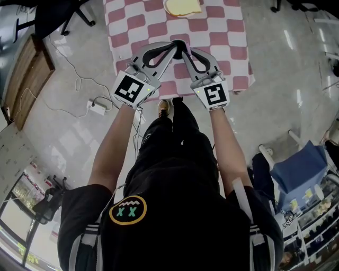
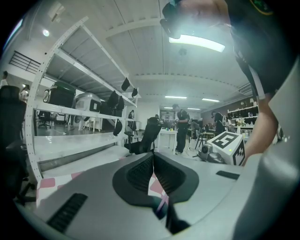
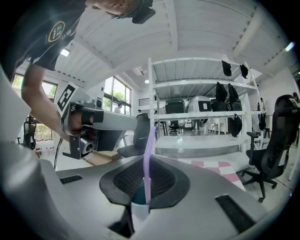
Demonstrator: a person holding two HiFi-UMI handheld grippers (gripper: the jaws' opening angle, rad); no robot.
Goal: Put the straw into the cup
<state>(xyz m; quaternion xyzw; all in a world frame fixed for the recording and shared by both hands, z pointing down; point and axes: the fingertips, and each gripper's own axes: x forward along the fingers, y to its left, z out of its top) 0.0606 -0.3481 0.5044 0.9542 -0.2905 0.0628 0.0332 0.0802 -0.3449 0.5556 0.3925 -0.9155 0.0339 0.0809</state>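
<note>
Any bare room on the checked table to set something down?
Crowded: near-edge centre, where the left gripper and the right gripper, pinching the straw, meet. Free: the middle of the checked cloth, between them and the pale flat item at the far edge, plus both side strips.

Table (image 1: 222, 32): is standing in front of the person.
Flat thing (image 1: 183, 6): is lying on the far end of the table.
Left gripper (image 1: 175, 45): is hanging over the table's near edge, just left of the right gripper (image 1: 186, 49), their tips meeting.
Straw (image 3: 148, 154): is standing upright between the right gripper's jaws.
Power strip (image 1: 97, 107): is lying on the floor, left of the table's near corner.
Shelves (image 3: 201, 112): are standing beyond the table.
</note>
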